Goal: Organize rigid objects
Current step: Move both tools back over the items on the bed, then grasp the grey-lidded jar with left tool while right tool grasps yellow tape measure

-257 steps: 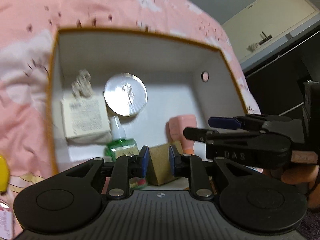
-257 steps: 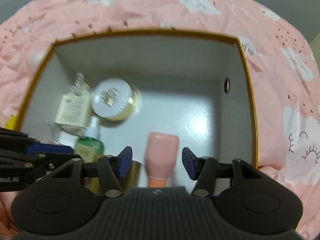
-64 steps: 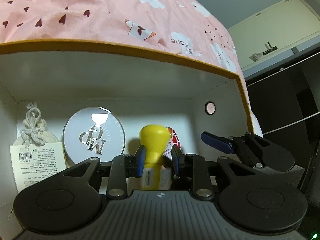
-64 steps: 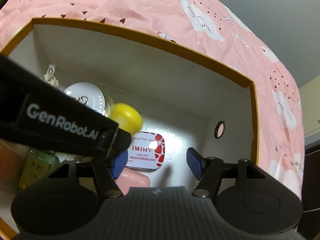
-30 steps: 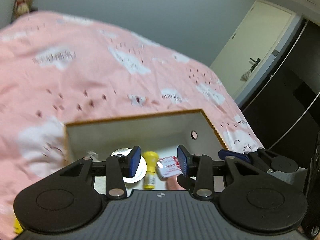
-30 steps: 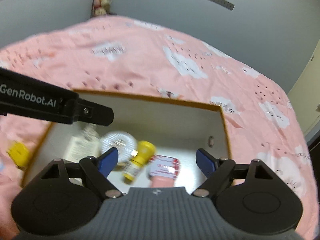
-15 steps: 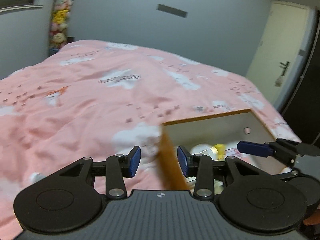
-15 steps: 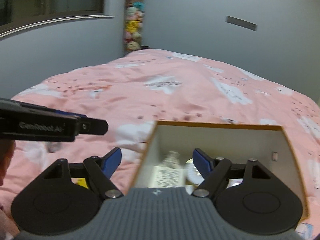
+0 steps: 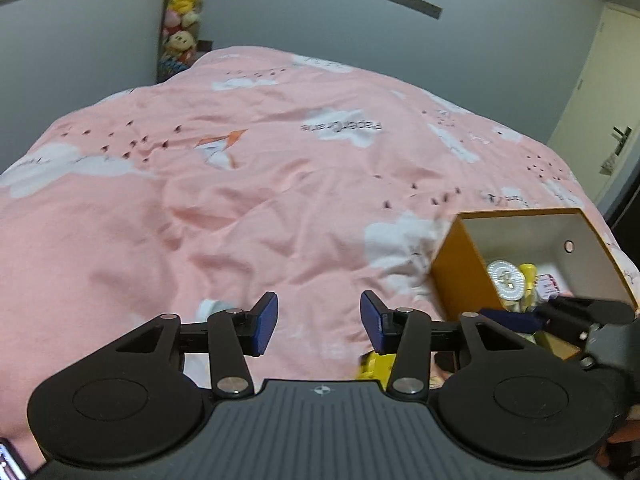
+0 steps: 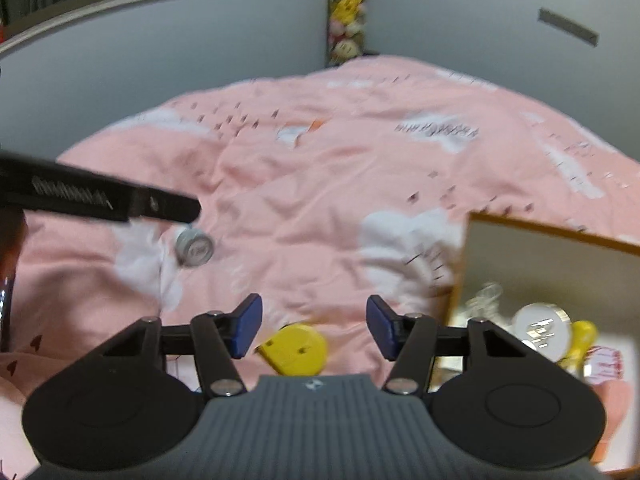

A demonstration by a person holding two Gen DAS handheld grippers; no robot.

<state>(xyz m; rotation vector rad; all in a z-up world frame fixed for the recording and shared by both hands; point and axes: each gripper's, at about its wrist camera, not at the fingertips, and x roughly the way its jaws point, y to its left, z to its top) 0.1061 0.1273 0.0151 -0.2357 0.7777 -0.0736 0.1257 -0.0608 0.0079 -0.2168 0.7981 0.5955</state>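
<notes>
While both grippers hang over a pink bedspread (image 9: 248, 216), left gripper (image 9: 319, 325) empty, jaws opening, right gripper (image 10: 313, 328) empty, jaws closing above a yellow disc (image 10: 294, 349), orange-rimmed box (image 9: 460, 276) at right.

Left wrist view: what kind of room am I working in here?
Most likely a bedroom. The work surface is a bed under a pink cloud-print duvet, plush toys are stacked in the far corner, and a door stands at right.

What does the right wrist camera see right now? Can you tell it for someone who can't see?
The right gripper, empty and closing, hovers over a flat yellow object on a pink bedspread. An open box of small things sits at right; a small round silver tin lies at left, below the left gripper.
</notes>
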